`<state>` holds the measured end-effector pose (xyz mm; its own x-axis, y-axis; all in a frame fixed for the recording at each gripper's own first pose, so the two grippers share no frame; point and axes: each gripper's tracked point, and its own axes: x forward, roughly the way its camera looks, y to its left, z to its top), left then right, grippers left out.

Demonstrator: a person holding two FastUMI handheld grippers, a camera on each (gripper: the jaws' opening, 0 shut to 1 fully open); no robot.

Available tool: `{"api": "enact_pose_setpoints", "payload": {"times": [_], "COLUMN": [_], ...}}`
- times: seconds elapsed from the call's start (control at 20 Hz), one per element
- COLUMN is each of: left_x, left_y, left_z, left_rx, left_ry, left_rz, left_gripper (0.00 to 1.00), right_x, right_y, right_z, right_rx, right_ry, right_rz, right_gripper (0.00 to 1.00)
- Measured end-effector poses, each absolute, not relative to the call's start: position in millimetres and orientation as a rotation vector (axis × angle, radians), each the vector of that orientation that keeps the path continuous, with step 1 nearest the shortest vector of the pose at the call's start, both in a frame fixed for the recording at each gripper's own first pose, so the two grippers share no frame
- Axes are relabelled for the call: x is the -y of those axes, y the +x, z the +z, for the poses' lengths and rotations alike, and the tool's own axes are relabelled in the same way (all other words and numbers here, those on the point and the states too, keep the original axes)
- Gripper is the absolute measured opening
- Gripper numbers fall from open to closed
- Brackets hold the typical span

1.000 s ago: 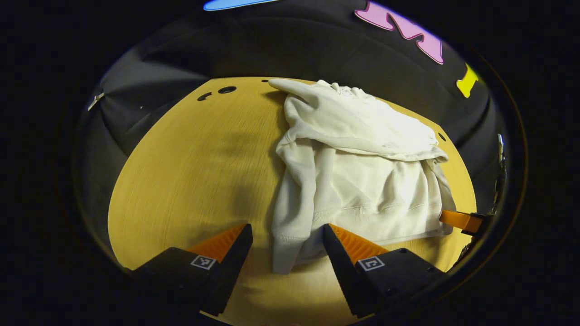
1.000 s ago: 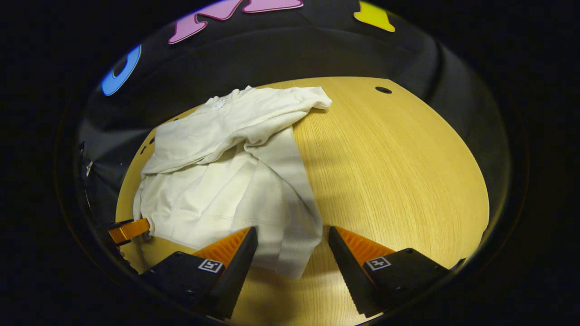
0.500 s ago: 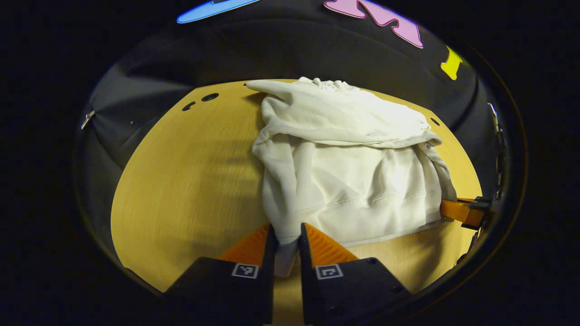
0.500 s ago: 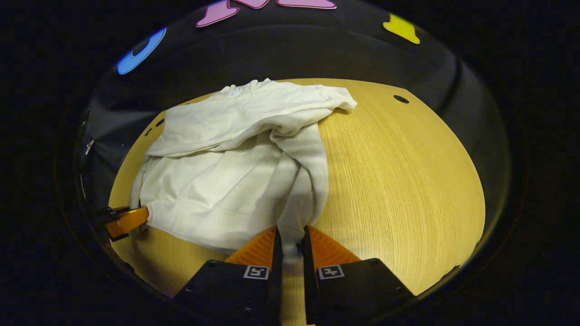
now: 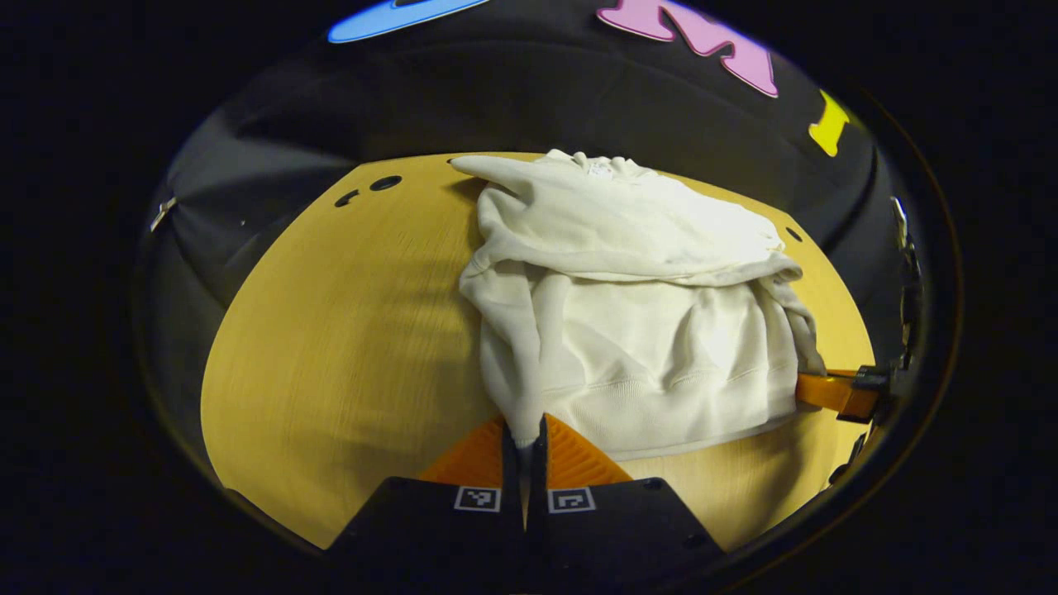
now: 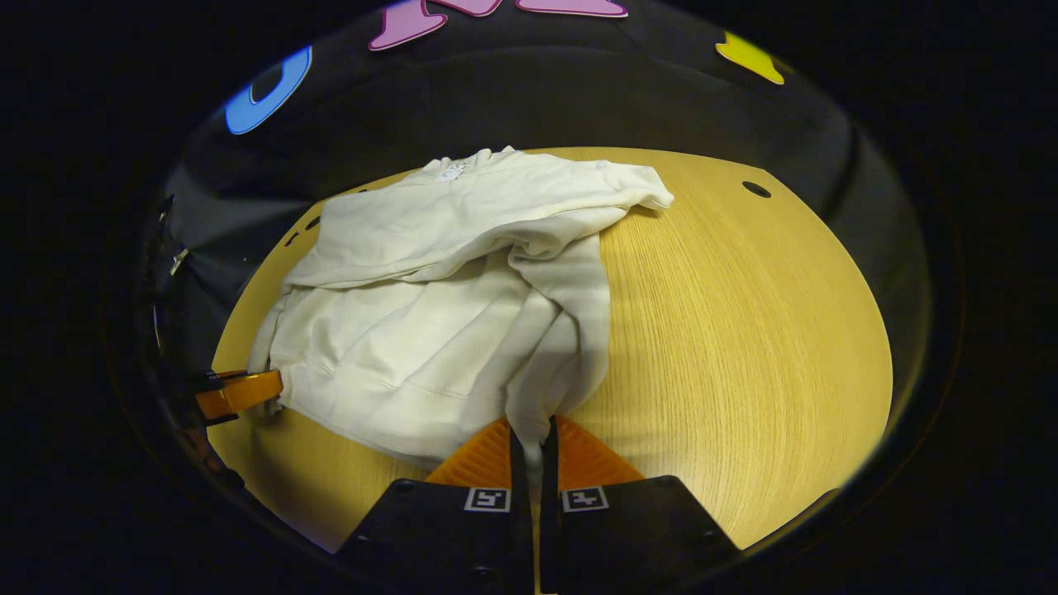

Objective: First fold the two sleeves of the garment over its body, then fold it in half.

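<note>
- Wood table (image 5: 331,347), black cloth wall behind, and the garment (image 5: 653,330) is a cream sweatshirt lying across the far half of it, collar toward the wall, hem toward me.
- From where I'm driving, both sleeves hang down along the sides of the body, not over it. So I'd say we're on step one, the sleeve folds, with the grab done and the fold itself not started.
- Left gripper (image 5: 522,430): jaws pinched nearly together on the left cuff (image 5: 521,417), just a sliver of cloth between them. Looks like a solid bite.
- Right gripper (image 6: 531,434): same deal, clamped tight on the right cuff (image 6: 529,413), cloth running down into the gap.
- In the left gripper view I can see the other gripper's orange finger poking in at the far side of the hem, and the right gripper view shows the mirror of that.
- Next move, my guess: lift each cuff a bit off the table and carry it inward across the chest, then let go so it lies flat.
- Worry: lift too high and the whole body drags or bunches, since it's already rumpled near the shoulders.
</note>
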<state>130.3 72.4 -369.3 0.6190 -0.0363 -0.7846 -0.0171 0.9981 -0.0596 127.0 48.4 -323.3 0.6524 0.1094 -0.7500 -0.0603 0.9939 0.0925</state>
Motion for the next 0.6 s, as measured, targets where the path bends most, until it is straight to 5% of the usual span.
{"api": "enact_pose_setpoints", "payload": {"times": [0.6], "left_x": [-73], "left_y": [197], "left_z": [-278], "left_rx": [-0.737], "left_ry": [-0.127], "left_rz": [-0.023], "left_gripper": [0.06], "right_x": [-79], "right_y": [213], "right_z": [-231], "right_rx": [-0.652], "right_ry": [0.070], "right_rz": [0.179], "right_gripper": [0.07]}}
